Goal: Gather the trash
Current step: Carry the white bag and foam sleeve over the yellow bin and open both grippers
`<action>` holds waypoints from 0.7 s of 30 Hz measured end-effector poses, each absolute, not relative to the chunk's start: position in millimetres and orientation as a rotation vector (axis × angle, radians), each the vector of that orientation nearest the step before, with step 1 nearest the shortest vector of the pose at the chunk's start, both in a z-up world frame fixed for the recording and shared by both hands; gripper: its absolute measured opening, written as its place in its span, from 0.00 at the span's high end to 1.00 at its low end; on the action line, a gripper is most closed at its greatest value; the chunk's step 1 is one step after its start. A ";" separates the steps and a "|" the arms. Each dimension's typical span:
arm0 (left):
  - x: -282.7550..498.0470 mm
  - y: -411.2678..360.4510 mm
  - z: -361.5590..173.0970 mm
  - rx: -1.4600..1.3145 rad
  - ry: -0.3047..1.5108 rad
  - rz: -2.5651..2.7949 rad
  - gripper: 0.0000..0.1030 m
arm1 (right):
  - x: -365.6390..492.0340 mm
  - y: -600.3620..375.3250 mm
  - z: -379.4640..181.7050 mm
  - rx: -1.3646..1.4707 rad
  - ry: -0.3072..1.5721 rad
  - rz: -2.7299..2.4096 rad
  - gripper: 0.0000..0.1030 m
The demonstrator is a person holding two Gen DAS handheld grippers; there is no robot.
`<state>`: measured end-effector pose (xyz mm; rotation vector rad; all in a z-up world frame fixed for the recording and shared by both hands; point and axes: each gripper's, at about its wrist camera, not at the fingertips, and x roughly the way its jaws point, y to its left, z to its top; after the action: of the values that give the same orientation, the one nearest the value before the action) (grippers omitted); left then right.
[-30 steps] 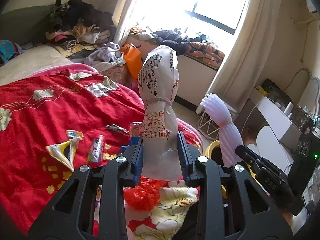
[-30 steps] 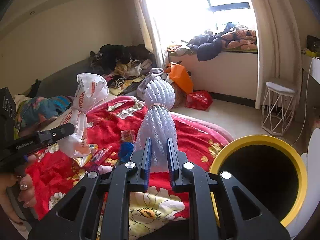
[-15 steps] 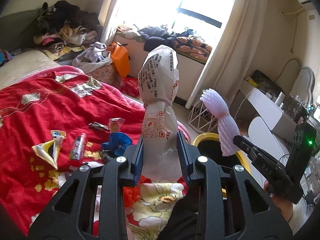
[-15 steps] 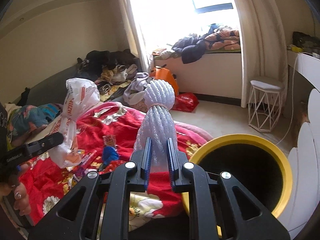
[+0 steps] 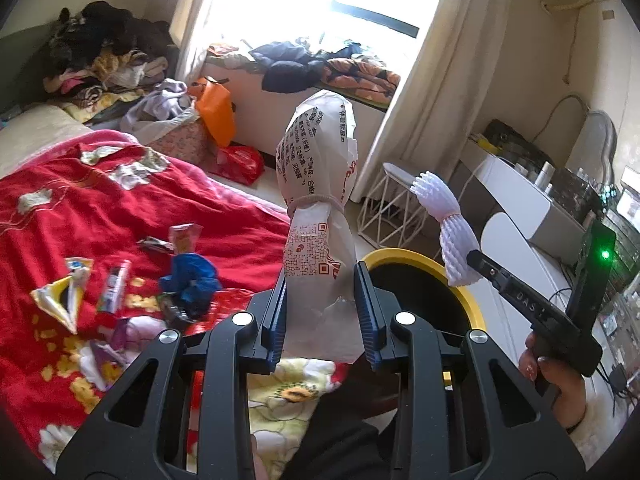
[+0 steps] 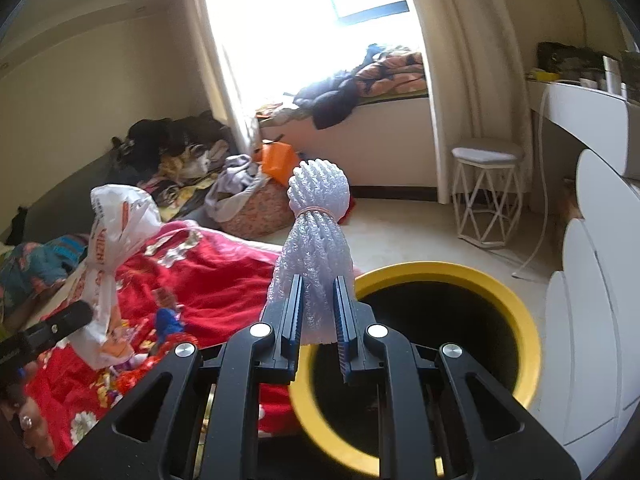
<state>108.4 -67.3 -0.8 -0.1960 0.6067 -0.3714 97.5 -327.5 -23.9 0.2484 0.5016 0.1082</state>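
Plastic is filling the middle of the left wrist view: the left claw point(image 5: 322, 316) is squeezing the lower half of a white printed bag point(image 5: 318, 216), which is standing upright above the blue pads and is cinched at its waist by a rubber band. Thin film like this is looking very light, soft and crinkly, likely slippery, so a hold on the gathered part below the band, where the layers are bunched, is probably the safest. In the centre of the right wrist view, the right claw point(image 6: 318, 320) is pinching a white foam net sleeve point(image 6: 316, 240), also banded near its top; its jaws are standing almost together, which suggests the foam is squashing easily and springing back, with little weight and nothing to break. Low and right of centre in that view, a black bin with a yellow rim point(image 6: 524, 320) is gaping open, its rim just behind the sleeve in the picture. At the left of the left wrist view, small wrappers point(image 5: 60, 296) and a blue crumpled scrap point(image 5: 192, 280) are lying loose on the red bed cover point(image 5: 100, 208), waiting to be gathered.
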 end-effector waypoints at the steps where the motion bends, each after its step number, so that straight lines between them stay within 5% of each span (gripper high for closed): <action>1: 109.4 -73.9 -2.2 -0.190 0.611 -0.381 0.76 | 97.9 -332.6 -25.3 0.251 0.503 0.090 0.86; 21: 131.0 -163.6 -35.9 -0.104 0.710 -0.509 0.76 | 98.3 -400.8 -57.1 0.310 0.560 -0.078 0.86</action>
<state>131.0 -163.6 -35.9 -0.1043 0.7095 -0.5085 98.3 -400.8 -57.1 0.3096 0.5605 -0.0782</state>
